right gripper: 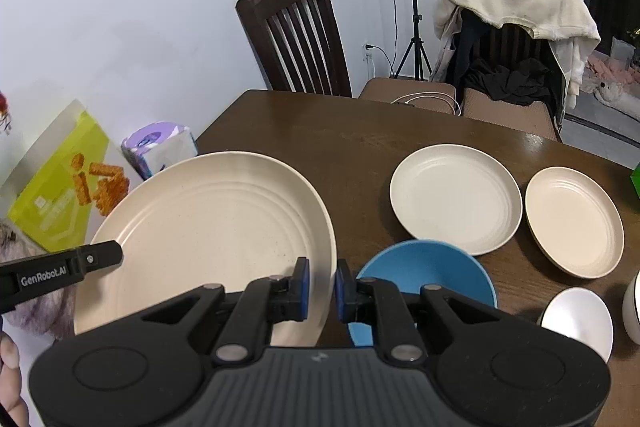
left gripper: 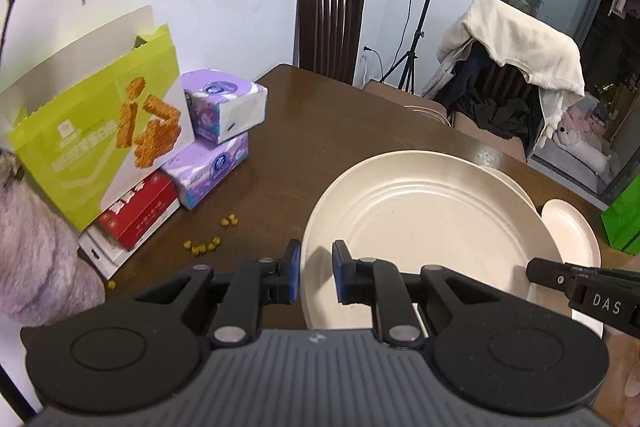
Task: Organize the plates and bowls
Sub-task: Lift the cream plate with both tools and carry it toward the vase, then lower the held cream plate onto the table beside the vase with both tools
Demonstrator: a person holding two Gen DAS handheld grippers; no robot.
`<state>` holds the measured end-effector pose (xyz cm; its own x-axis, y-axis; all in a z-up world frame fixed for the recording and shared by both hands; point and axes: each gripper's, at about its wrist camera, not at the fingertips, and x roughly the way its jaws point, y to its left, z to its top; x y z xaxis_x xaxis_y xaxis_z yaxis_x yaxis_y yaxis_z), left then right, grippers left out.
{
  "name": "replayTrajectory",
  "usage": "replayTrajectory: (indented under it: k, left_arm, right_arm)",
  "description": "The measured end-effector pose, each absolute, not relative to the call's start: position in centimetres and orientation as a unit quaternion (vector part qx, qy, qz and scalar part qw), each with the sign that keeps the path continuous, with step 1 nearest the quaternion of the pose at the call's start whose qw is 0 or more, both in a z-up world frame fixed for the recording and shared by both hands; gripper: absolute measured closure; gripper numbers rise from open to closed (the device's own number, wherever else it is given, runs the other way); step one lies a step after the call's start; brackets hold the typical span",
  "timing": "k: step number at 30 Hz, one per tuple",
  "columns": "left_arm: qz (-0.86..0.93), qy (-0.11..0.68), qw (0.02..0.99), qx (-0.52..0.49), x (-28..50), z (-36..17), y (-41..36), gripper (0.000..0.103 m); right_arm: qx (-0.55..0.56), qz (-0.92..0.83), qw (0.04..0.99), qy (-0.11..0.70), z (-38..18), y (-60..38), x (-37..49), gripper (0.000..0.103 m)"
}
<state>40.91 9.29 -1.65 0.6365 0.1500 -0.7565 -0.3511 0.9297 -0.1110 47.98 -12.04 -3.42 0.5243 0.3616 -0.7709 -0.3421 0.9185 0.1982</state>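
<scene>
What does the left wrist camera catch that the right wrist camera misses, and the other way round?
Only the left wrist view shows the red box and yellow crumbs on the table. Only the right wrist view shows the blue bowl and a white bowl. Both show the large cream plate gripped at its rim by the left hand-held gripper and the right hand-held gripper.
</scene>
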Motion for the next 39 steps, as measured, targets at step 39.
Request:
replayTrajectory:
  k: [39]
  left_arm:
    - [0.145,0.416,0.889,-0.125,31.7,-5.1,8.9,0.086]
  right_arm:
    - [-0.003,0.226,0.866,0.447,-6.8,-12.2,39.4,0.091]
